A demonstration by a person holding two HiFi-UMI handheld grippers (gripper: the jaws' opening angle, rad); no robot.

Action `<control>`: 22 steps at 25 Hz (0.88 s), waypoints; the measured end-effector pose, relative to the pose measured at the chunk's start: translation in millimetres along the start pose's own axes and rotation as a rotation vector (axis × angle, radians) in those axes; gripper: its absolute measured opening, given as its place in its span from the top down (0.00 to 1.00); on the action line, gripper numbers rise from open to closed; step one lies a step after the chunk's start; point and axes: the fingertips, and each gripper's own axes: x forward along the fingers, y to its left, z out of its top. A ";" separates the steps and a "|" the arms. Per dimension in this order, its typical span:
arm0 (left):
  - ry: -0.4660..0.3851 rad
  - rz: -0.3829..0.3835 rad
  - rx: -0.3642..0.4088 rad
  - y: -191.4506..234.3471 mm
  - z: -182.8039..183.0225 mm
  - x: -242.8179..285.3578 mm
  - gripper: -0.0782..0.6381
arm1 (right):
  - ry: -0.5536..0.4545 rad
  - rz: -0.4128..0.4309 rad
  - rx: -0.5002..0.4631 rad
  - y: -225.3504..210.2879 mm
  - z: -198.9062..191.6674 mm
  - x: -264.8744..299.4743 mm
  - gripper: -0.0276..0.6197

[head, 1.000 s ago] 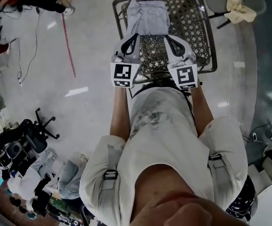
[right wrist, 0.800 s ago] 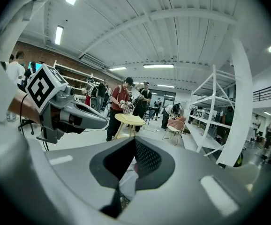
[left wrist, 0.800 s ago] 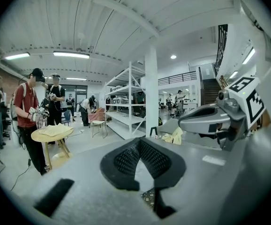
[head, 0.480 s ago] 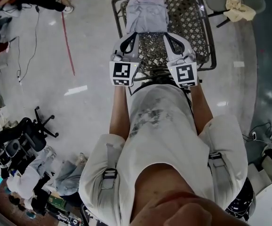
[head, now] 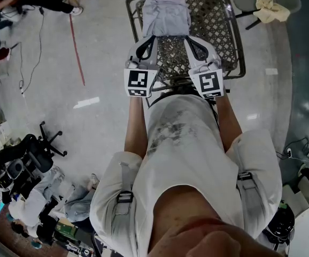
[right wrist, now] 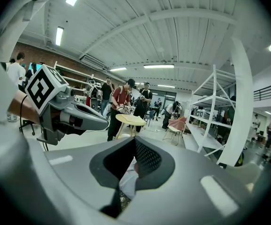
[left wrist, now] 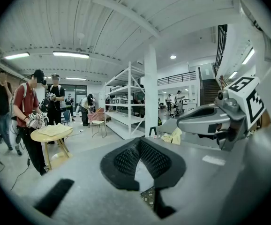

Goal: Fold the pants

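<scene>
Grey pants lie folded in a compact stack at the far left of a dark metal mesh table. My left gripper and right gripper hang side by side over the table's near half, pointing at the pants, with their tips just short of the stack. Both are shut with nothing between the pads. In the left gripper view the black pads meet at the tip, and the right gripper shows beside them. The right gripper view shows its pads closed and the left gripper alongside.
A chair with a pale yellow cloth stands right of the table. A red rod lies on the floor at left, with an office chair and clutter lower left. People stand around a round wooden table; white shelving stands behind.
</scene>
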 end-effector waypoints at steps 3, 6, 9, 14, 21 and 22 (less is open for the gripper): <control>0.000 -0.002 0.002 -0.5 -0.9 1.6 0.88 | -0.007 -0.003 0.004 -0.5 0.2 1.0 0.94; -0.005 -0.004 0.004 -2.0 0.6 2.0 0.88 | -0.012 -0.002 0.000 -0.5 1.5 0.1 0.94; -0.010 -0.005 0.005 -1.4 3.2 1.4 0.88 | -0.016 0.000 -0.002 0.7 4.7 0.2 0.94; -0.017 -0.007 0.002 0.1 4.0 1.8 0.88 | -0.025 -0.001 0.004 1.6 6.9 2.1 0.94; -0.024 -0.007 0.002 -0.8 4.5 4.2 0.88 | -0.035 0.056 0.031 8.6 7.5 3.7 0.89; -0.024 -0.008 0.001 -0.9 4.1 4.5 0.88 | -0.030 0.059 0.028 9.4 6.5 4.2 0.90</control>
